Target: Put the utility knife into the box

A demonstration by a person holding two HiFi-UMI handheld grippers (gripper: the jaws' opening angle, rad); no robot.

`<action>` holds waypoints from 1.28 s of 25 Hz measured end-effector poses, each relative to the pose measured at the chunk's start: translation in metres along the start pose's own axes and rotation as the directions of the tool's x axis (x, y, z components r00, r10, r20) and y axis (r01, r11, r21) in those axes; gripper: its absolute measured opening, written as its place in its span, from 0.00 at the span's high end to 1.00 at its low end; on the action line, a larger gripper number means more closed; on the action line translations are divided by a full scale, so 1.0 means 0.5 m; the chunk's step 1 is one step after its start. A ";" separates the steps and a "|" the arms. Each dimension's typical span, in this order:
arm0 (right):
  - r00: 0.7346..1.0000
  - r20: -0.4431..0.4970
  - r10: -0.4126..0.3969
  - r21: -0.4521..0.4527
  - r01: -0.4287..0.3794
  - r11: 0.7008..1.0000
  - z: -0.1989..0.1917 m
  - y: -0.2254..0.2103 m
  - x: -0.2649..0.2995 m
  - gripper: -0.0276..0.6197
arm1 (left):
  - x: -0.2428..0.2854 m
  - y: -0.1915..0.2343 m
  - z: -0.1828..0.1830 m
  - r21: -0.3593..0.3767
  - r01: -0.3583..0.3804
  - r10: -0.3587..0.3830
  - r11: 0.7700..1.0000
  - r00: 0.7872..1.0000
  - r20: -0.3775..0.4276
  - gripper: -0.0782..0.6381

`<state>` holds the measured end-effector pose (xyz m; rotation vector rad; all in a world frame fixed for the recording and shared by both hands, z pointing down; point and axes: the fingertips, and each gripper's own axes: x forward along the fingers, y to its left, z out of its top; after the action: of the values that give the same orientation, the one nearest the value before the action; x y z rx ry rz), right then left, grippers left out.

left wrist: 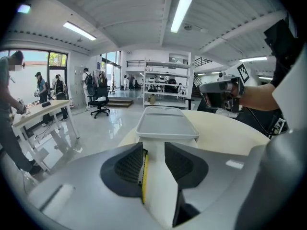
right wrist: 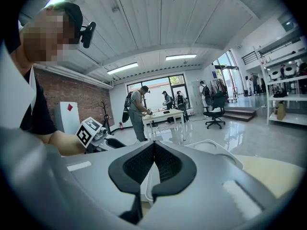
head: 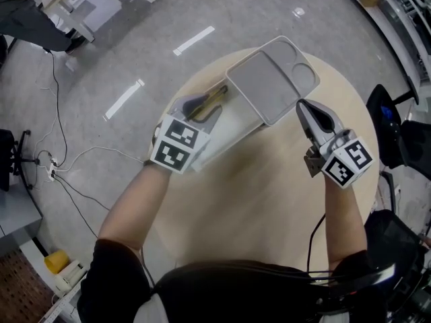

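Note:
The utility knife (head: 217, 96), yellow and dark, lies along the top of the white box (head: 229, 130) at the left of the round table. My left gripper (head: 205, 103) is over it. In the left gripper view the knife's yellow edge (left wrist: 144, 176) rests against the left pad, and the right pad stands apart with white box (left wrist: 160, 190) showing in the gap, so the left gripper (left wrist: 154, 147) is open. A grey tray-like lid (head: 269, 79) sits just beyond the box. My right gripper (head: 301, 105) hovers right of the lid, pads together and empty (right wrist: 153, 145).
The beige table (head: 269, 200) carries only the box and lid. A black chair (head: 390, 123) stands at its right edge. Cables and a power strip (head: 52, 170) lie on the floor to the left. People work at a desk (right wrist: 163, 114) farther off; shelving (left wrist: 165, 83) stands beyond the table.

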<state>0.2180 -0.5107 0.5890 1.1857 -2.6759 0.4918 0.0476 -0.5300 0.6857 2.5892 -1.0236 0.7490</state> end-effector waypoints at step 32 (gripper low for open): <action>0.982 0.125 -0.143 -0.006 0.145 0.989 0.154 0.132 -0.509 0.94 | -0.328 -0.372 0.295 0.056 0.028 -0.044 0.998 0.953 0.301 0.89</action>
<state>0.3374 -0.3228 0.4290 1.4371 -2.6627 0.3861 0.1294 -0.3649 0.4638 2.8194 -1.0464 0.3795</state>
